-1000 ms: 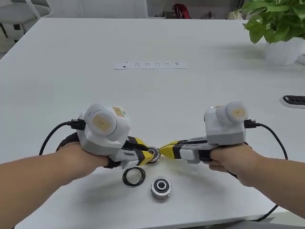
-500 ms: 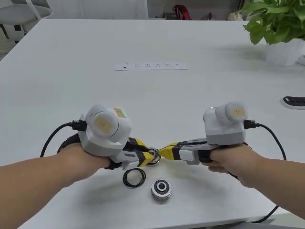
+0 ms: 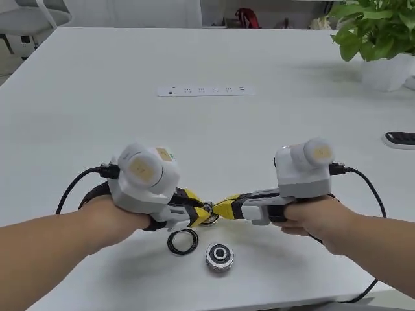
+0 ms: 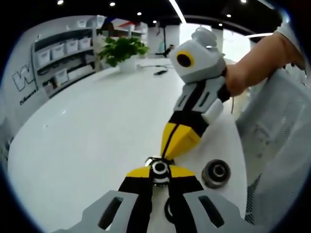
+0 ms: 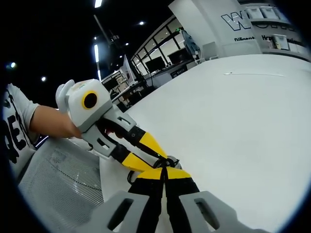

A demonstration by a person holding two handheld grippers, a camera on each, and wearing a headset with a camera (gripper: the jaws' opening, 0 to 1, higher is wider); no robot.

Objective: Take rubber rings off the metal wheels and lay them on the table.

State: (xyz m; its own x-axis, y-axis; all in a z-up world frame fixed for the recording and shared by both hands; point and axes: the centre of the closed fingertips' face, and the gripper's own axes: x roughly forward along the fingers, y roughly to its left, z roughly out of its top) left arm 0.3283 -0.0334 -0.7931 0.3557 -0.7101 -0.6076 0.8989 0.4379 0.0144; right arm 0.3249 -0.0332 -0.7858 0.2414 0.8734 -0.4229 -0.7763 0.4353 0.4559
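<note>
Head view: two metal wheels, one rubber ring (loose).

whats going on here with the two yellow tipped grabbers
A person holds a gripper in each hand over a white table. The left gripper is clamped on a small metal wheel, and the right gripper, shut, picks at its rim. One black rubber ring lies loose on the table beside a second wheel, which looks to have its ring on.
</note>
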